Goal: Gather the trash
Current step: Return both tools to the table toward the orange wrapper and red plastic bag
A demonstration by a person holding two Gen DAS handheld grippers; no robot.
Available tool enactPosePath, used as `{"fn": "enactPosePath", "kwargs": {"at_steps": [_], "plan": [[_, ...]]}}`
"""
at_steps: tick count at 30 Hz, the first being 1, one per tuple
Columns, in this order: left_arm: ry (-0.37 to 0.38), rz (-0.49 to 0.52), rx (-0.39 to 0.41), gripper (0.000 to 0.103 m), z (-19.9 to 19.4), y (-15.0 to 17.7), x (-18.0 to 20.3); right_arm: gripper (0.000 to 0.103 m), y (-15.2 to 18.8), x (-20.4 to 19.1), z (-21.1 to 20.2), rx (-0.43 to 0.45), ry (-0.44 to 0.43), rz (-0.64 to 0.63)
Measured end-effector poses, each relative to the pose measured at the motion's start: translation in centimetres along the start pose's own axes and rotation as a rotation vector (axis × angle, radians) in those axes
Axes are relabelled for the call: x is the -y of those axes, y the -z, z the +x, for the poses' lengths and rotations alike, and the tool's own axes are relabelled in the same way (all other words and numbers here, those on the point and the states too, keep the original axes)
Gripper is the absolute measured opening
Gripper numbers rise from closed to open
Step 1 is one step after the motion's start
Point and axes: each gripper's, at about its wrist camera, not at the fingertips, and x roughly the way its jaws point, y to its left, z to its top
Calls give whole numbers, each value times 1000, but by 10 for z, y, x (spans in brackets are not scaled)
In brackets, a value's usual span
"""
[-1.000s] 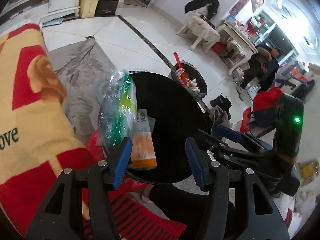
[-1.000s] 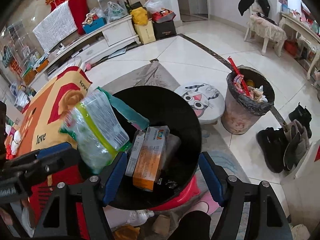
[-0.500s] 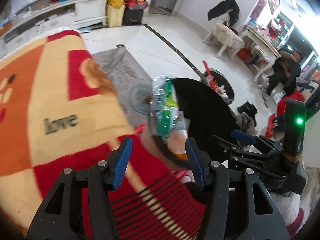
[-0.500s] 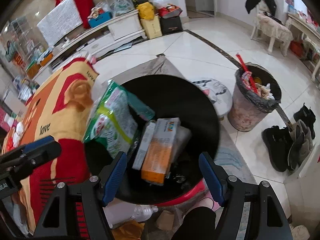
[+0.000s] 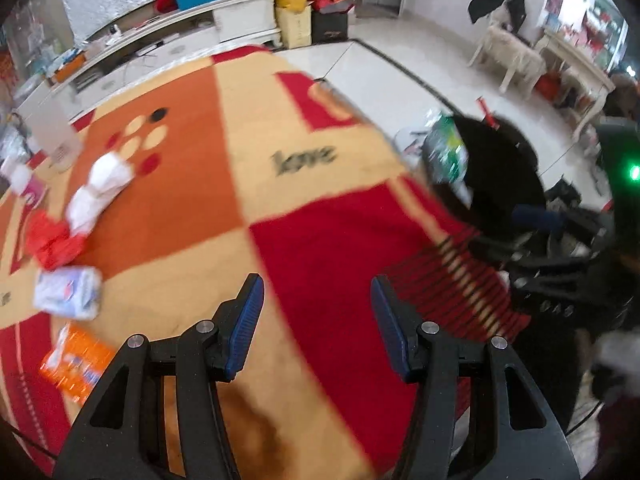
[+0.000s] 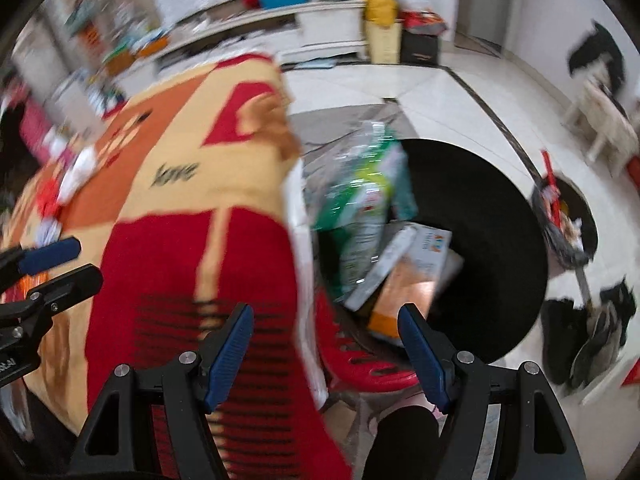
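Blanket point(image 5: 224, 208), fleecy and thick, covers the counter in blocks of orange, cream and red, with "love" printed in dark letters and black stripes along its red edge. Beside that edge stands a round black bin point(image 6: 480, 240) with a smooth dark lining, set on a red slotted plastic seat point(image 6: 360, 364). Inside it lie a crinkly clear-and-green plastic bag point(image 6: 360, 200), an orange-and-white cardboard box point(image 6: 416, 276) and a flat pale carton, all leaning against one another. A second, fuller waste basket point(image 6: 564, 220) sits further off on the glossy tiled floor.

On the blanket's far side, trash is scattered: a white crumpled tissue point(image 5: 100, 188), a wrinkled red wrapper point(image 5: 52, 240) touching it, a soft white tissue pack point(image 5: 68, 292) and a flat orange packet point(image 5: 74, 364) near the edge.

Left hand-held gripper point(image 5: 316, 320) hangs over the red and cream blanket, its blue ribbed pads apart with nothing between them. Right hand-held gripper point(image 6: 326, 352) is likewise open and empty, above the blanket's edge and the bin rim.
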Motion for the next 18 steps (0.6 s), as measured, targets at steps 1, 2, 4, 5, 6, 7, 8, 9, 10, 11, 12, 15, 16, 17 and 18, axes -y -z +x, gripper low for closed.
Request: {"fn": "enactPosePath", "kwargs": {"at_steps": [1,2,4,5,6,7,8,9,10,11,12,15,16,17,18], "plan": [[-8,-2,-9,54,-1,8,-6,72,1,-6,0,-5,-1,-19],[-14,-4,-16,54,-2,13,-10,72,2,-15,-2,-10,-3,-42],[-27,-12,-30,54,-7,25,-19,72,3,-29,-5,-13,-8,-76],[-34,-13,-33,54,-8,29,-23,72,3,-36,-7,-14,-13,-92],[-40,-13,-34,54,-11,33,-25,72,3,-43,-8,-16,-17,-109],[-49,-14,-34,54,-14,37,-29,72,3,-49,-9,-21,-20,-125],[-57,-15,-34,54,-17,41,-34,72,3,-56,-9,-29,-24,-145],[-61,-17,-34,54,-20,42,-36,72,3,-64,-9,-41,-30,-170],[-69,-22,-34,54,-23,46,-41,72,3,-69,-7,-53,-36,-190],[-75,-24,-36,54,-26,49,-44,72,3,-75,-7,-62,-41,-209],[-83,-27,-37,54,-29,52,-48,72,4,-82,-6,-71,-43,-229],[-91,-36,-39,54,-35,59,-57,72,4,-100,-4,-91,-52,-275],[-93,-42,-40,54,-37,62,-61,72,4,-106,-3,-95,-52,-287],[-95,-50,-38,54,-39,65,-65,72,4,-111,-2,-97,-53,-298],[-97,-56,-37,54,-41,66,-69,72,4,-117,-1,-99,-58,-307]]}}
